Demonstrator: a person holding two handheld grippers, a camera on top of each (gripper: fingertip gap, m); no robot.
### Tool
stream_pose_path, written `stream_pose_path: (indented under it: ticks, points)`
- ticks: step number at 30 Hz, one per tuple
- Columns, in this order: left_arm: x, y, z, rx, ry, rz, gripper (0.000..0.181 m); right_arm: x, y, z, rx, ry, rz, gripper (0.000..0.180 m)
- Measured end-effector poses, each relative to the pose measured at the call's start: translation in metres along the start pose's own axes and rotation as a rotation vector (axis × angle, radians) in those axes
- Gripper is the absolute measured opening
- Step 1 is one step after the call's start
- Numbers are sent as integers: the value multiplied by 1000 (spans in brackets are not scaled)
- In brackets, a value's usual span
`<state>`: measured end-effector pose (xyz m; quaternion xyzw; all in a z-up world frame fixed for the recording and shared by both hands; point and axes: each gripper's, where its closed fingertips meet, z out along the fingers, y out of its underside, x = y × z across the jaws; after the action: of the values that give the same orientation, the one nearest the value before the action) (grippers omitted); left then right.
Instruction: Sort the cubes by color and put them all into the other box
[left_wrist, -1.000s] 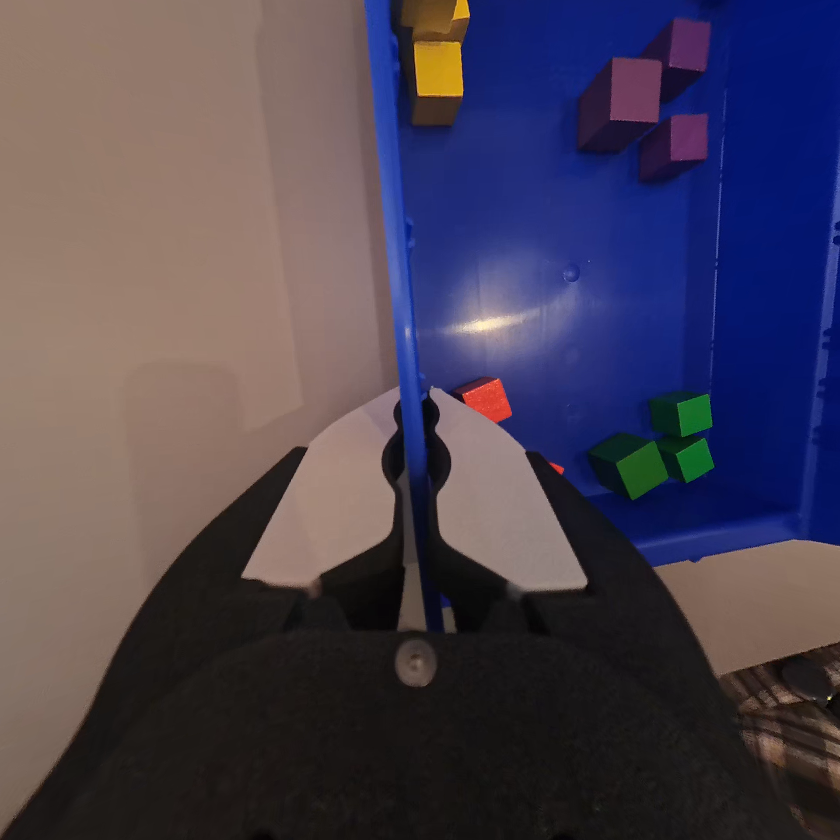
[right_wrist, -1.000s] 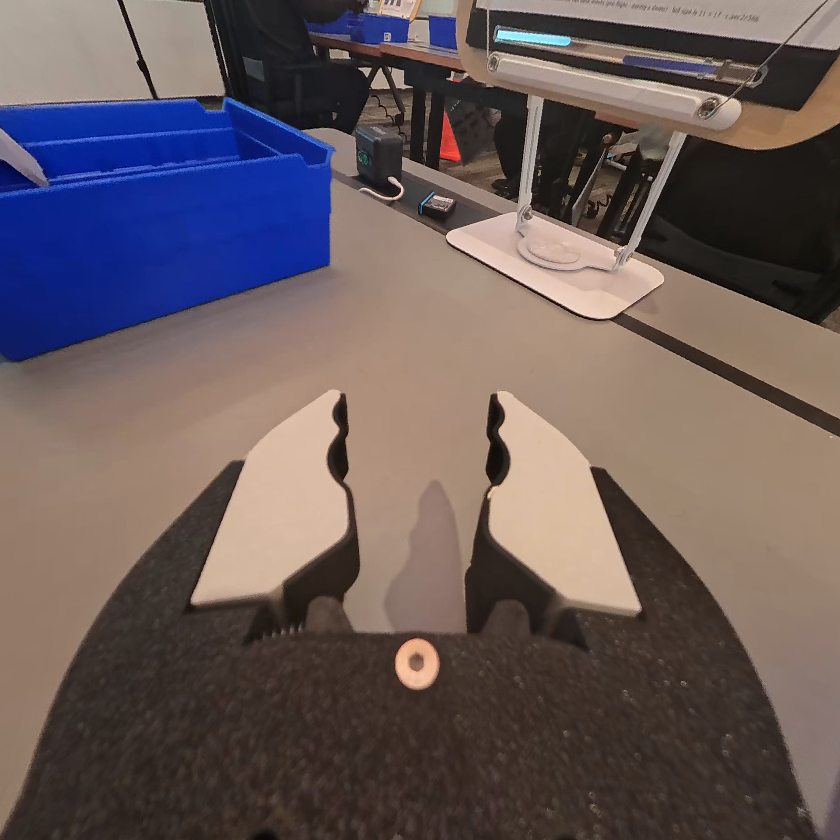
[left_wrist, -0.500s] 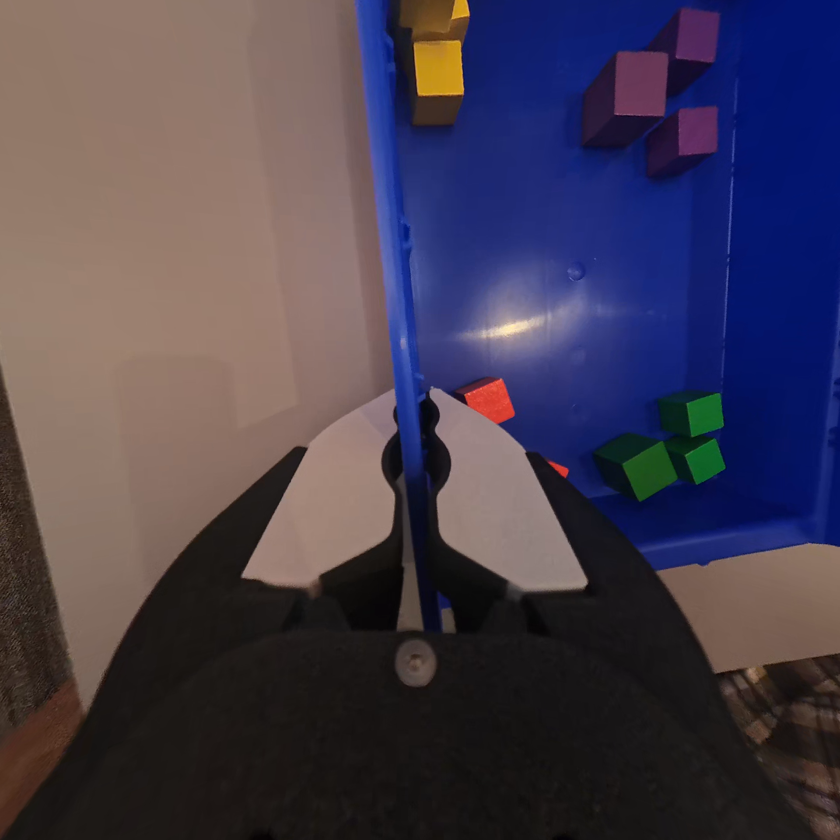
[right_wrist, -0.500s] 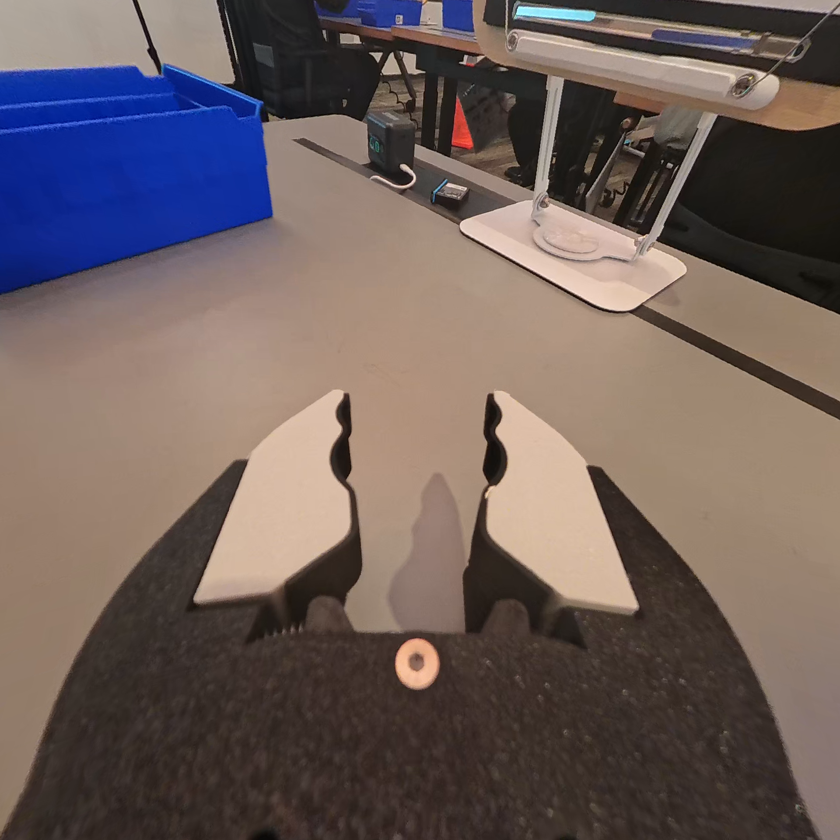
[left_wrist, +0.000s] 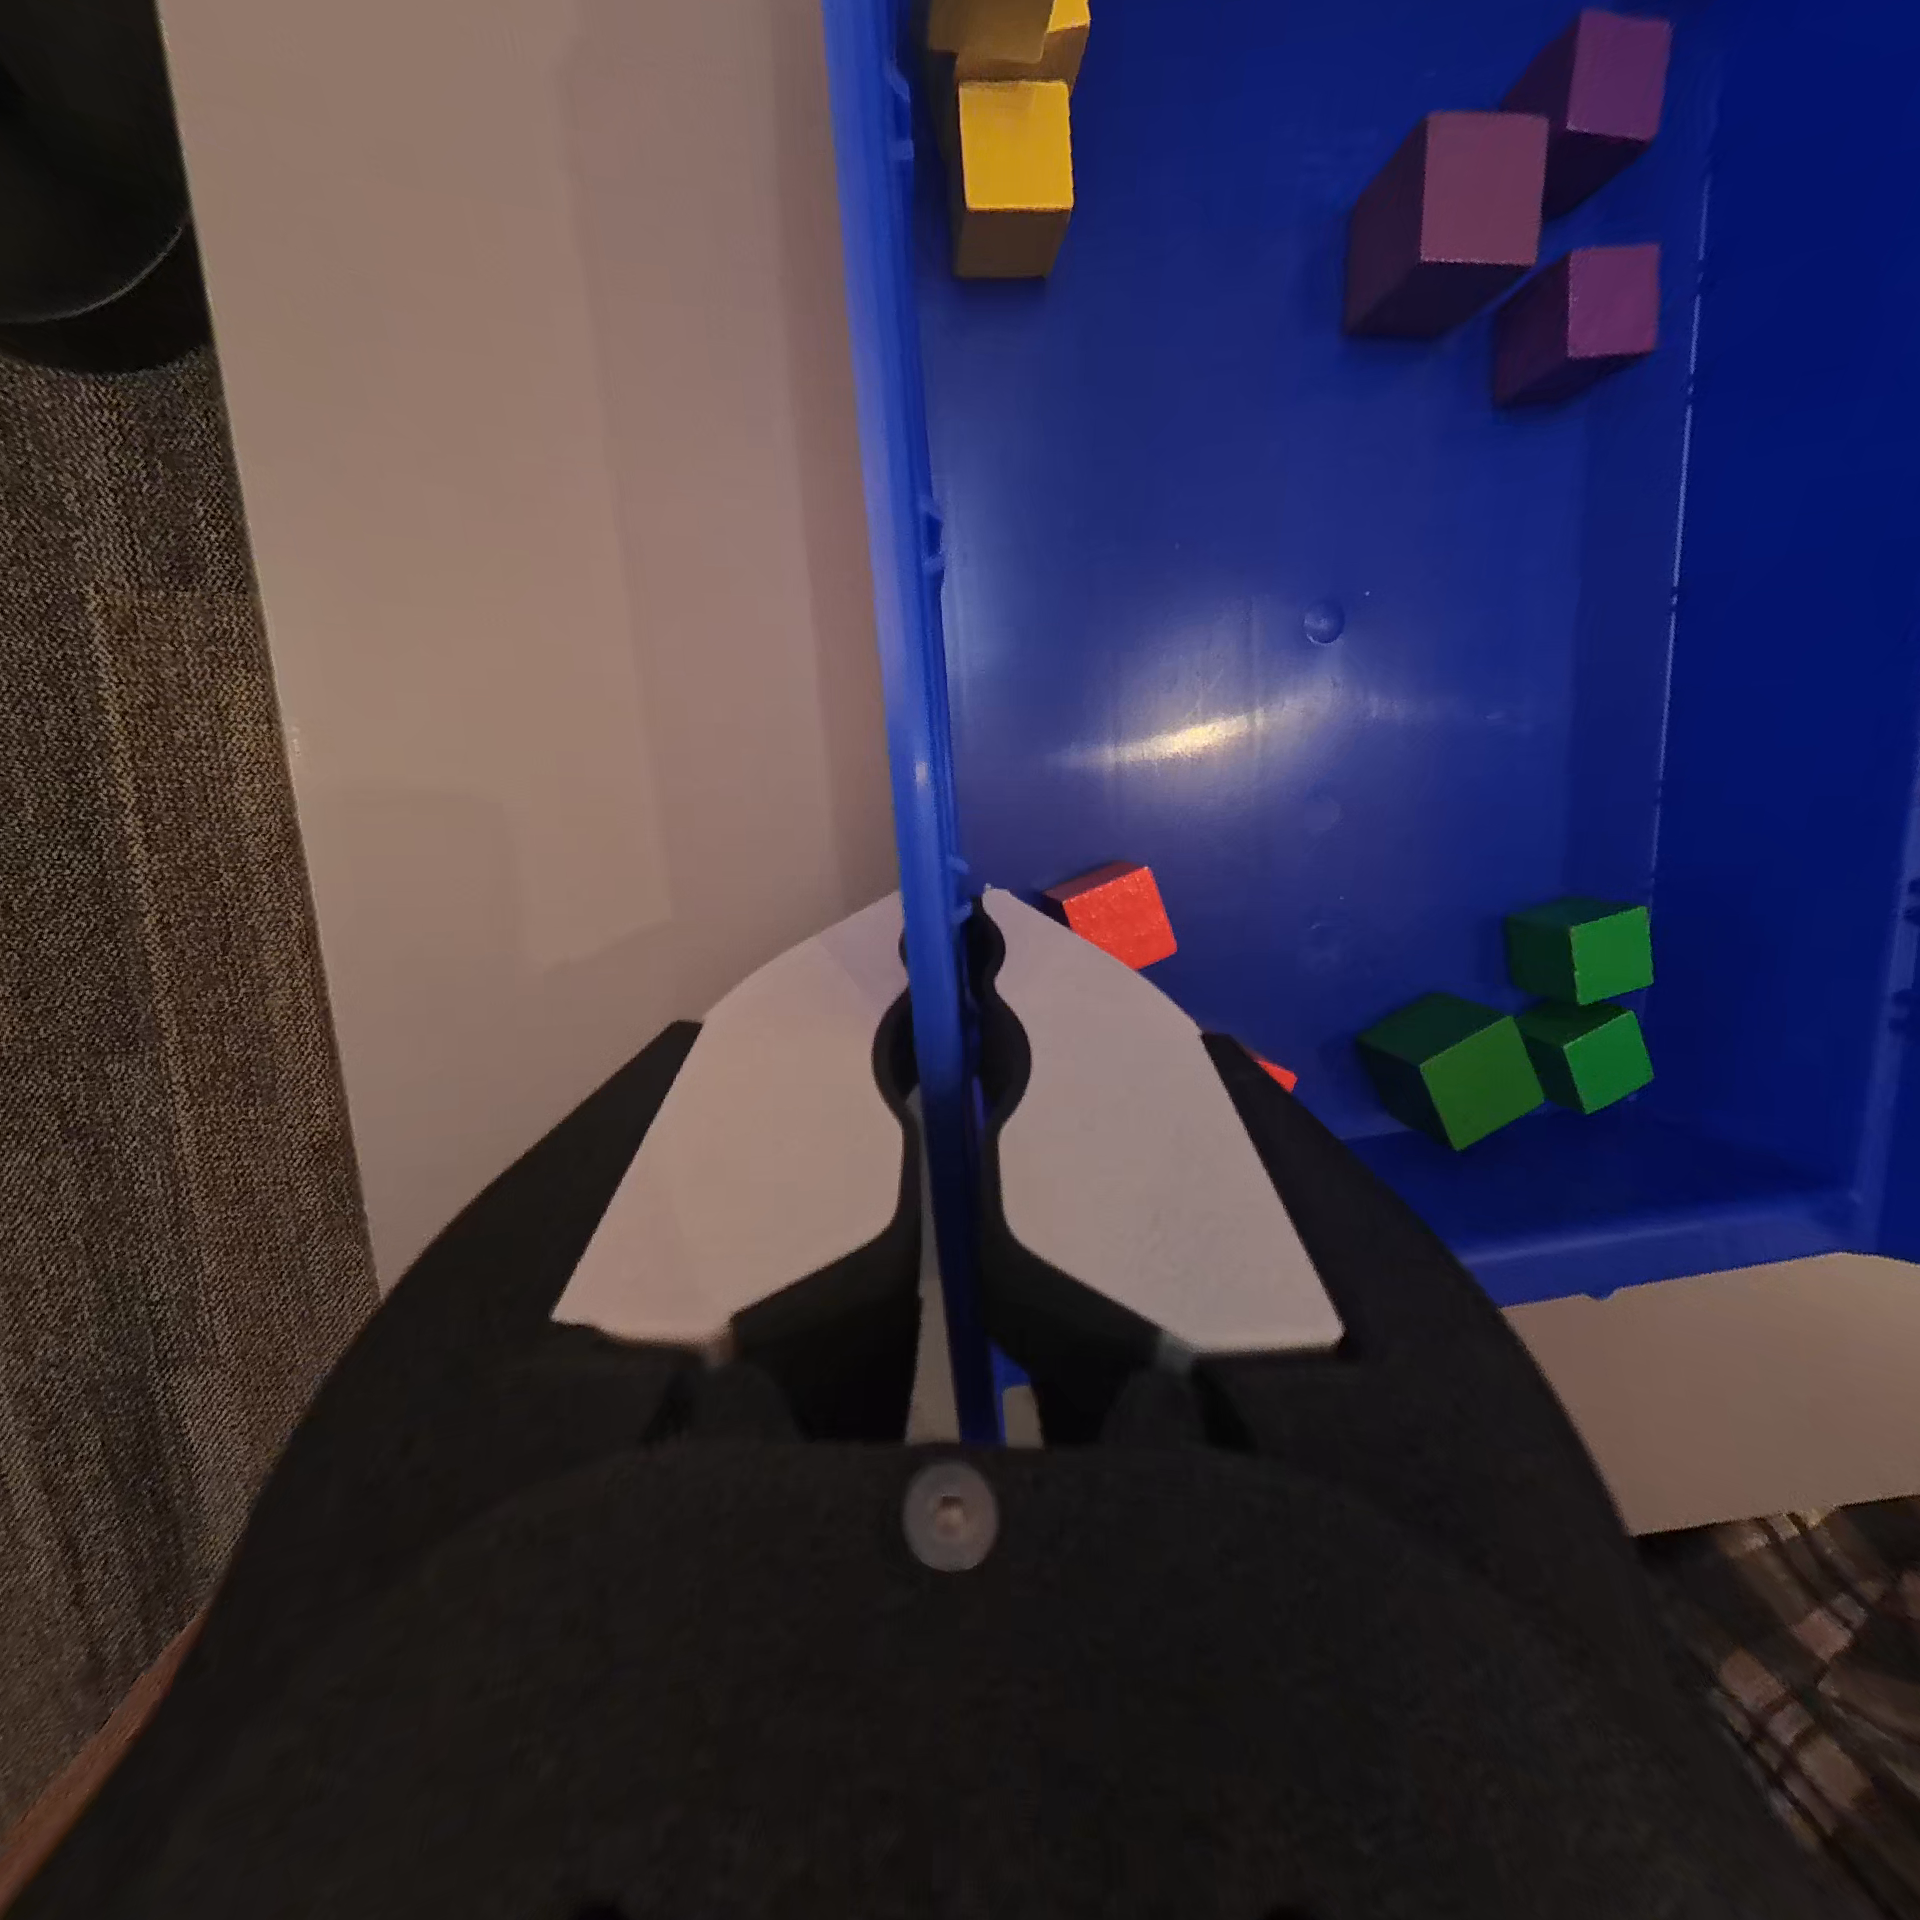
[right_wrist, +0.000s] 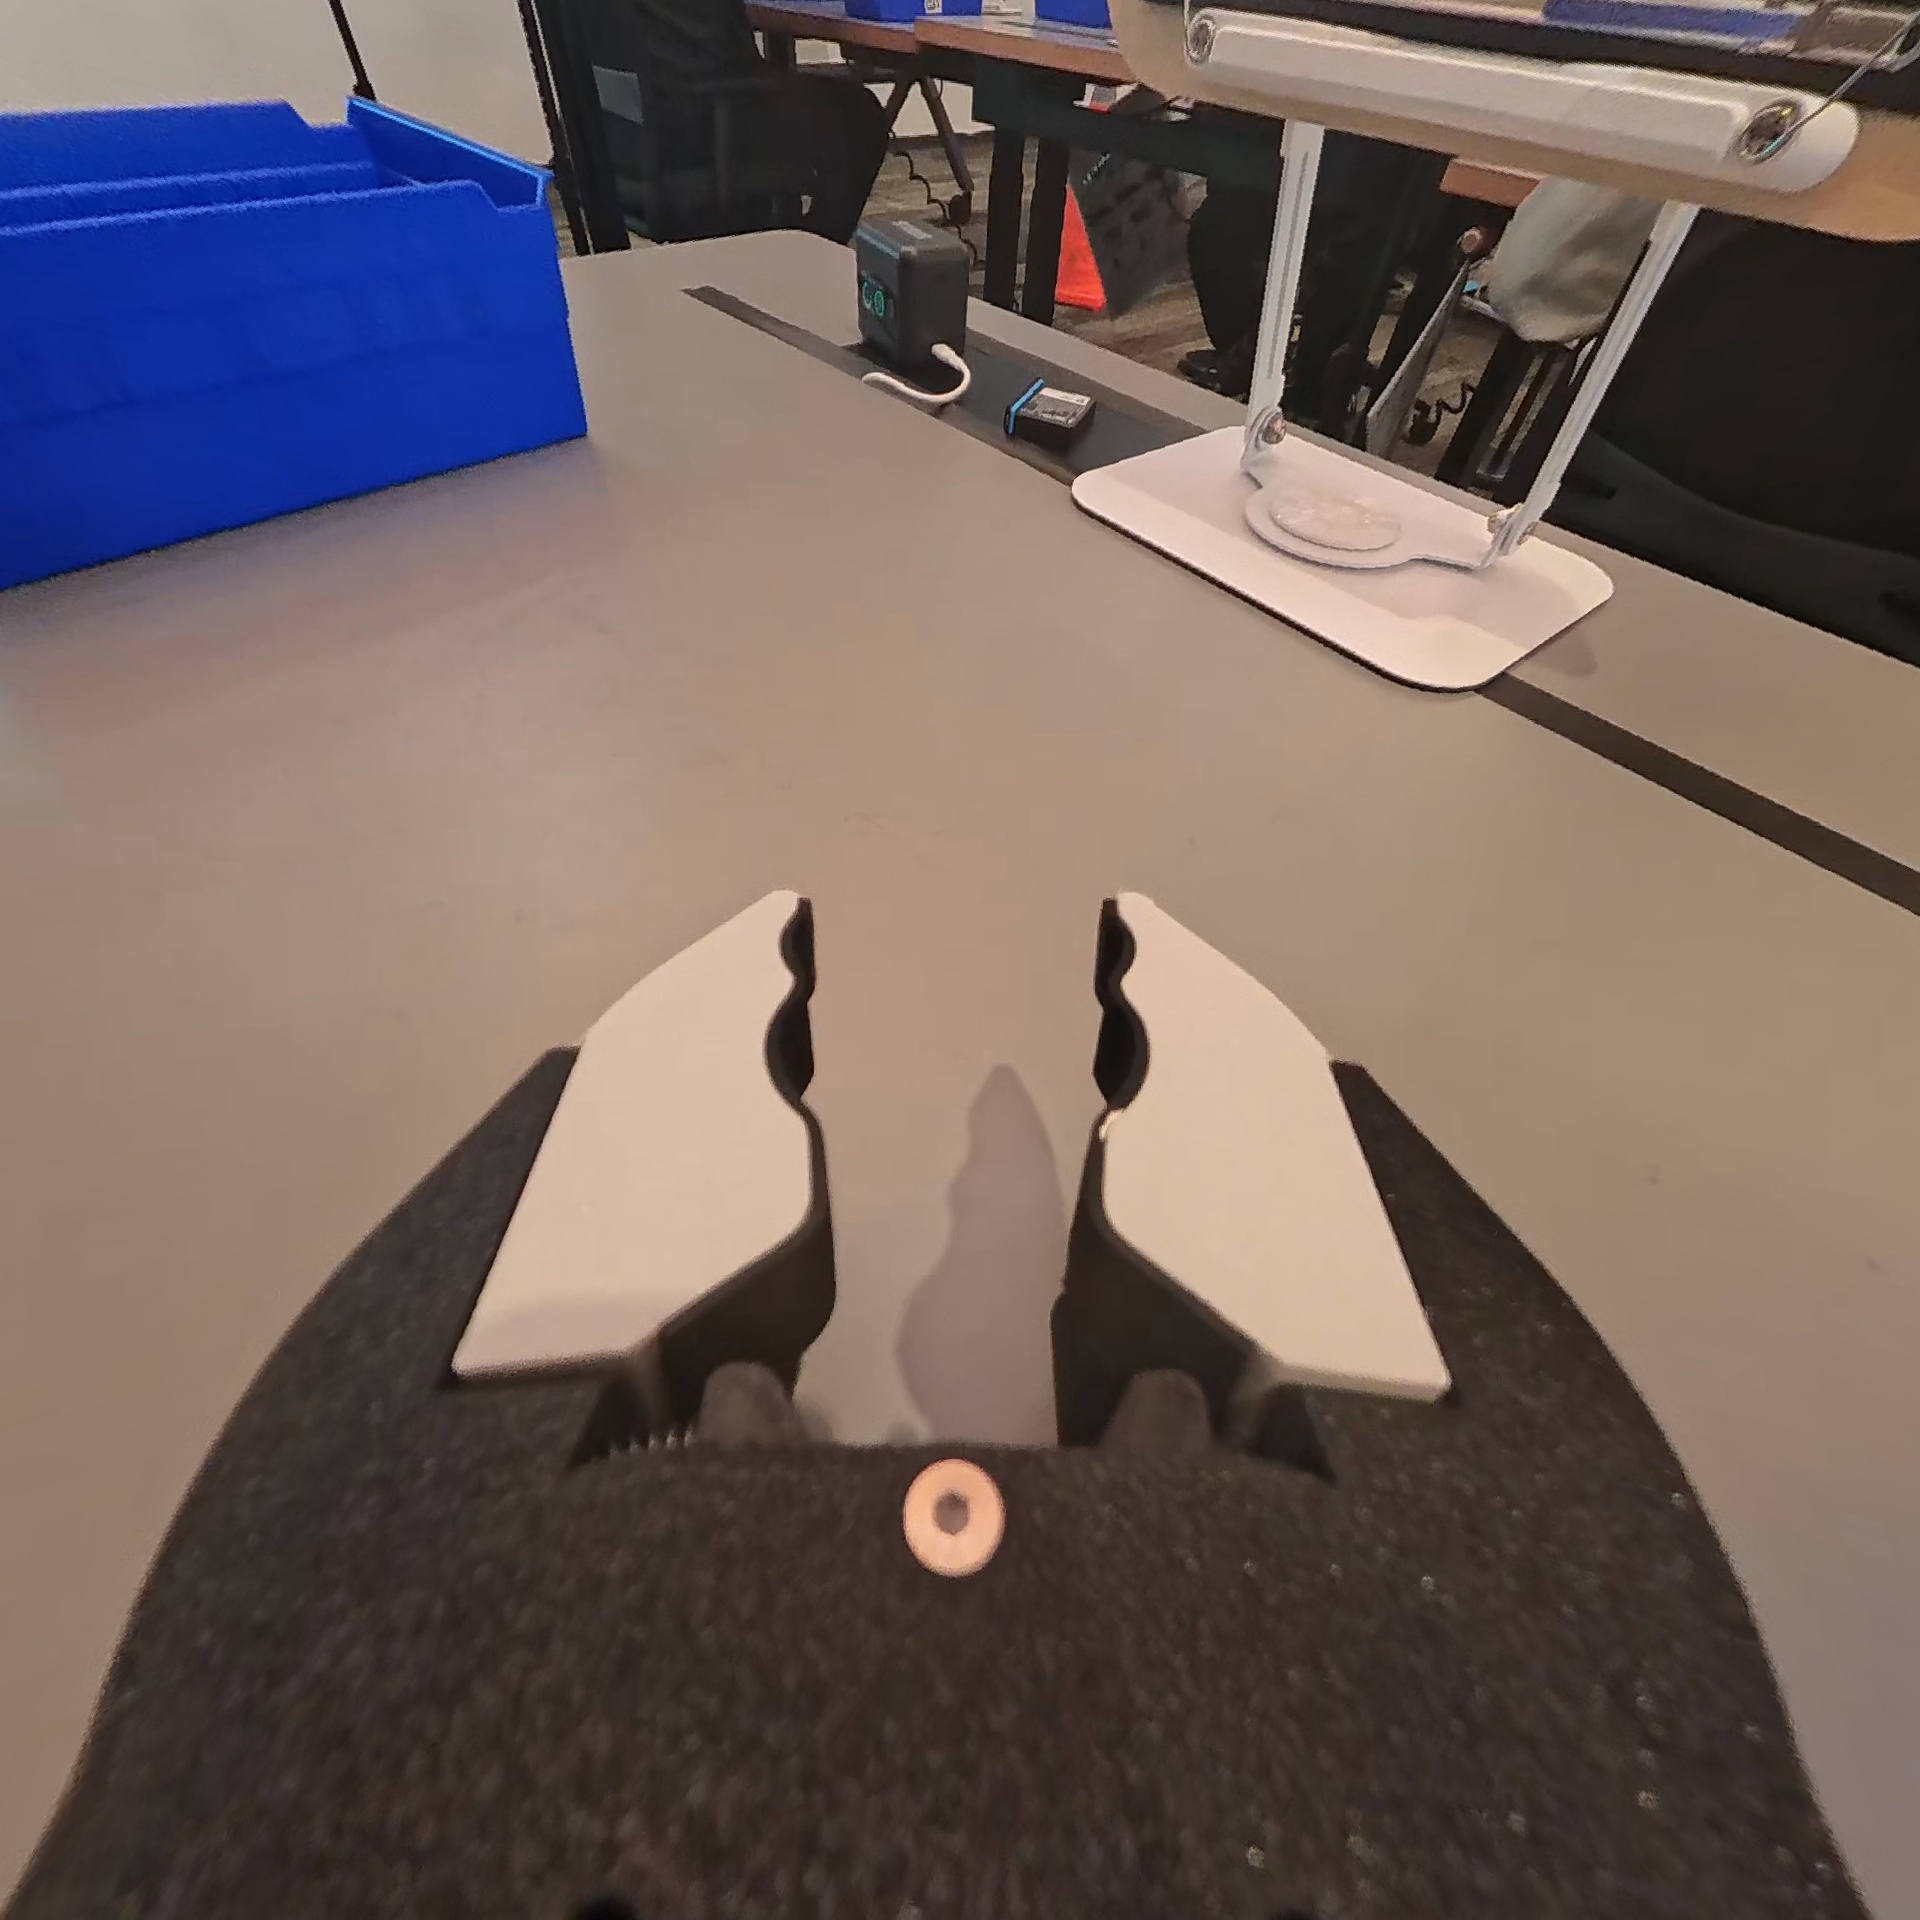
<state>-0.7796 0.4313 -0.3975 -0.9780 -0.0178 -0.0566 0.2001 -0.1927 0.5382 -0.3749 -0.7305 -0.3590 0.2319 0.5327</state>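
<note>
Four colour groups sit apart in box (left_wrist: 1299, 675): yellow (left_wrist: 1013, 145), purple (left_wrist: 1475, 187), red (left_wrist: 1117, 914), green (left_wrist: 1475, 1081). My left claw (left_wrist: 943, 925) pinches box wall. Right claw (right_wrist: 954, 914) gapes over table (right_wrist: 935, 675), holds nothing. I hold box level, go slow, so cubes stay unmixed.

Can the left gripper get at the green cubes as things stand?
Probably not: the left gripper is shut on the blue box side wall. The green cubes lie uncovered inside, so it would have to let go first.
</note>
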Motion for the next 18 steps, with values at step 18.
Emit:
stream_pose_path:
  ticks: [18]
  points:
    - [-25,-3,-2,-3,-8,-24,4,-2,4,2,-20,-20,9,49]
